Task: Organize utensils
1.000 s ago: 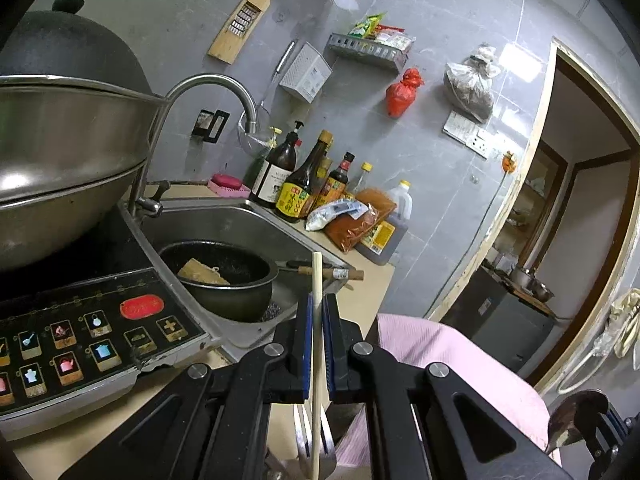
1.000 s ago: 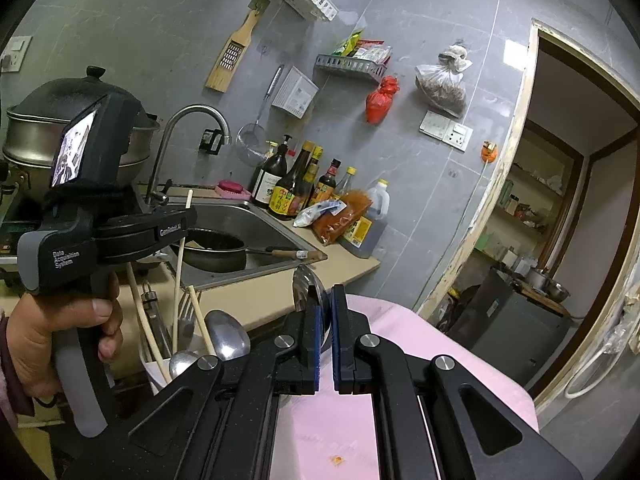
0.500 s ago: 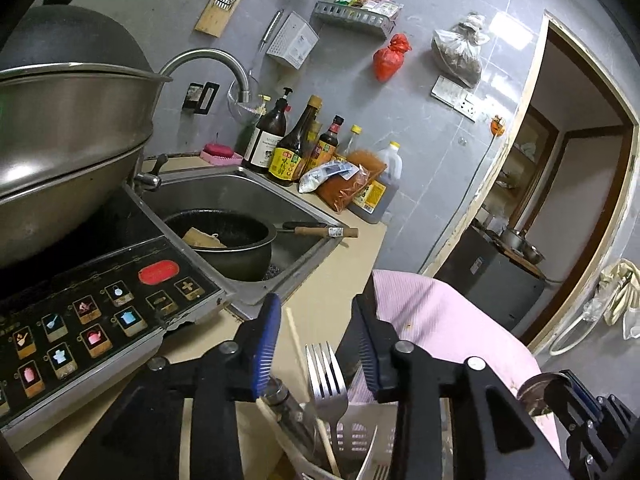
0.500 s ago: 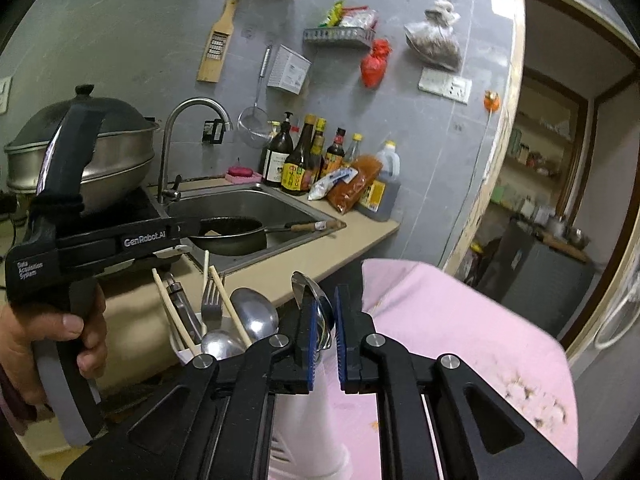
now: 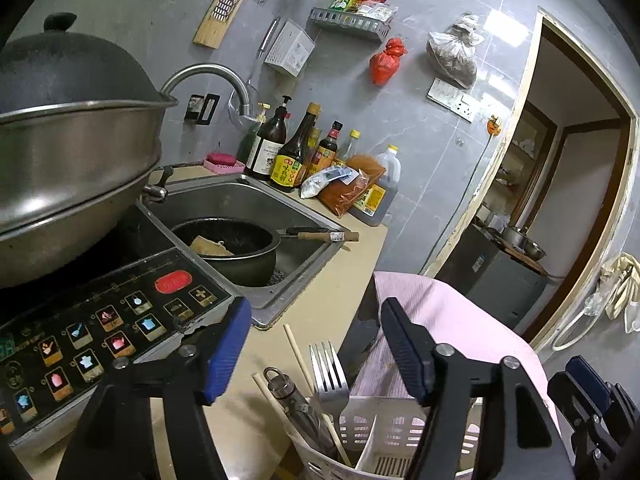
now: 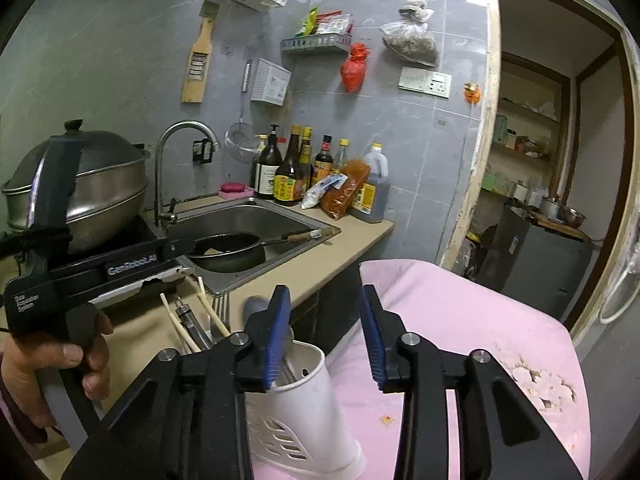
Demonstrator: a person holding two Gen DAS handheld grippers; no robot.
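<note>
Left gripper (image 6: 172, 258) body: "GenRobot.AI", handle prob. "Data Acquisition System".

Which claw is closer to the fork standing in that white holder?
Left. The left claw hangs open right above the fork; the right claw is open further along the holder, beside it.

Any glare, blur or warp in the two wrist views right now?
Left wrist: sharp, heavy fisheye bending the door frame, dark corners, bright patch on the wall tile. Right wrist: same warp, a blurred spoon by the white holder.
</note>
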